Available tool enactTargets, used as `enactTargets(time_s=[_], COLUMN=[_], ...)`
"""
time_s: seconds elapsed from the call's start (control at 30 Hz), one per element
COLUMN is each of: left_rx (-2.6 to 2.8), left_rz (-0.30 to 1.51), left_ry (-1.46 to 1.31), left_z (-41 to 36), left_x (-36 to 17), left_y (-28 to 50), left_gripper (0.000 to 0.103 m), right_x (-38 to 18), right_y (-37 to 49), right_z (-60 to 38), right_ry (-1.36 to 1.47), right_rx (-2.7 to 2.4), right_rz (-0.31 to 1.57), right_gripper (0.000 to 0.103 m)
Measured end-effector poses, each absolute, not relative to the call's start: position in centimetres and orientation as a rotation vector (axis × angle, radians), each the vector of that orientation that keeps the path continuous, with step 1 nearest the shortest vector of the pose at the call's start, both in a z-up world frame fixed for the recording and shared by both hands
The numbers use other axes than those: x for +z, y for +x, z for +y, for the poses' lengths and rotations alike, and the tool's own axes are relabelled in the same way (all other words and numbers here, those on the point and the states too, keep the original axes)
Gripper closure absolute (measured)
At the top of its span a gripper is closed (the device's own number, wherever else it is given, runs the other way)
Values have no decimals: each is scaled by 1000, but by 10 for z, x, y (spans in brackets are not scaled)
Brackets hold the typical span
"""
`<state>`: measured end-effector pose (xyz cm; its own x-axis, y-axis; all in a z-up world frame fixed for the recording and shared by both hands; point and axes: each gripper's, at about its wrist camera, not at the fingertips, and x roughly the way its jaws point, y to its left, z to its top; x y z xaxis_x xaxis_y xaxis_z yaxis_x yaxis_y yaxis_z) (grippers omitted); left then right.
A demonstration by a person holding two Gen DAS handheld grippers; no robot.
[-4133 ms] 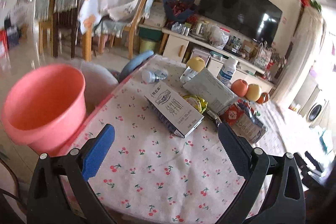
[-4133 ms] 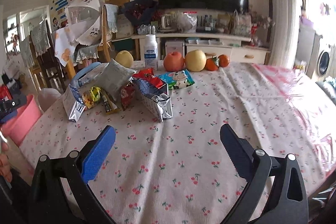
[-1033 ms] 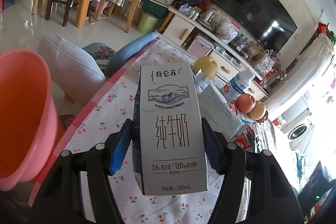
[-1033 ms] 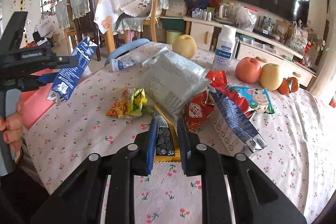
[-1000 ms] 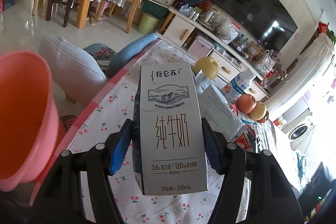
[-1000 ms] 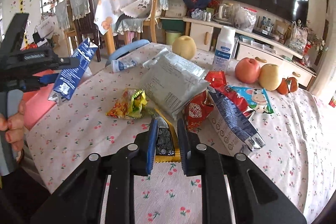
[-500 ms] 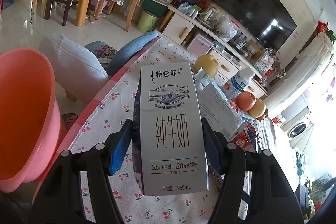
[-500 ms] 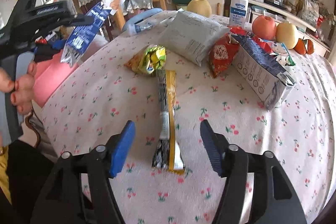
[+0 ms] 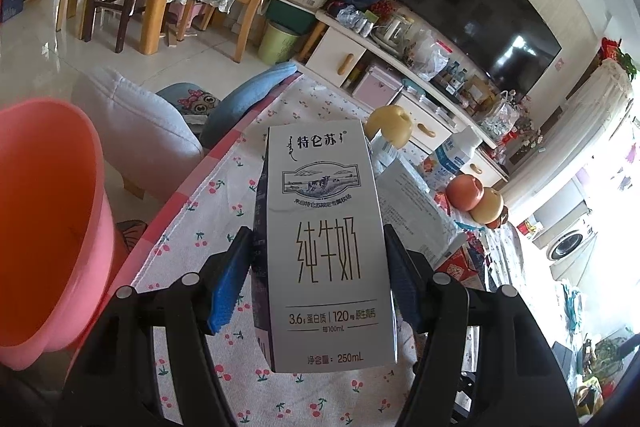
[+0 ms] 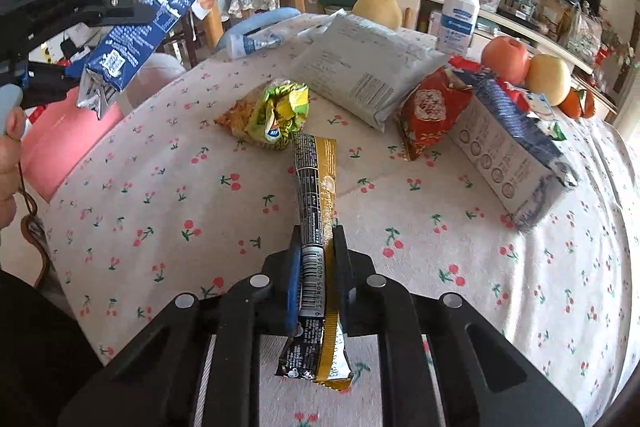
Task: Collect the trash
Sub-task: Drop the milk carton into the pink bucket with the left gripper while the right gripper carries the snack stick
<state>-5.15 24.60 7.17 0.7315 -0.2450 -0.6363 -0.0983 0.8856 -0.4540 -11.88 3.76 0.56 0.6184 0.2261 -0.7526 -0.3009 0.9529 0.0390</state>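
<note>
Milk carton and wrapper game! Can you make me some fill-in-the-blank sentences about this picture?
1. The left gripper holds a ____ carton.
2. The bucket beside the table is ____.
3. The right gripper pinches a black and ____ wrapper.

Missing words: milk; pink; gold

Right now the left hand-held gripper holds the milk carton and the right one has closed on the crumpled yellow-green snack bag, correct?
Not quite. The left hand-held gripper does hold the milk carton, but the right hand-held gripper is closed on the long black-and-gold wrapper. The right wrist view shows the crumpled yellow-green snack bag lying free on the tablecloth beyond it.
</note>
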Motion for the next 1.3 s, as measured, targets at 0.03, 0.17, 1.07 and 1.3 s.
enactTargets(time_s=[0.03, 0.17, 1.07, 1.3], left_rx=[-86, -91, 530, 544], left_rz=[749, 723, 580, 450], left_ry=[-489, -506, -654, -564], left_z=[246, 253, 443, 435], left_x=[73, 80, 86, 102], left_y=[-52, -57, -124, -129], left_gripper=[38, 38, 24, 10], right_x=[10, 34, 91, 88], right_y=[-122, -137, -64, -67], right_z=[35, 28, 302, 237], right_ry=[-85, -47, 249, 336], right_rx=[301, 289, 893, 751], right_rz=[841, 779, 838, 788], right_gripper=[88, 88, 58, 21])
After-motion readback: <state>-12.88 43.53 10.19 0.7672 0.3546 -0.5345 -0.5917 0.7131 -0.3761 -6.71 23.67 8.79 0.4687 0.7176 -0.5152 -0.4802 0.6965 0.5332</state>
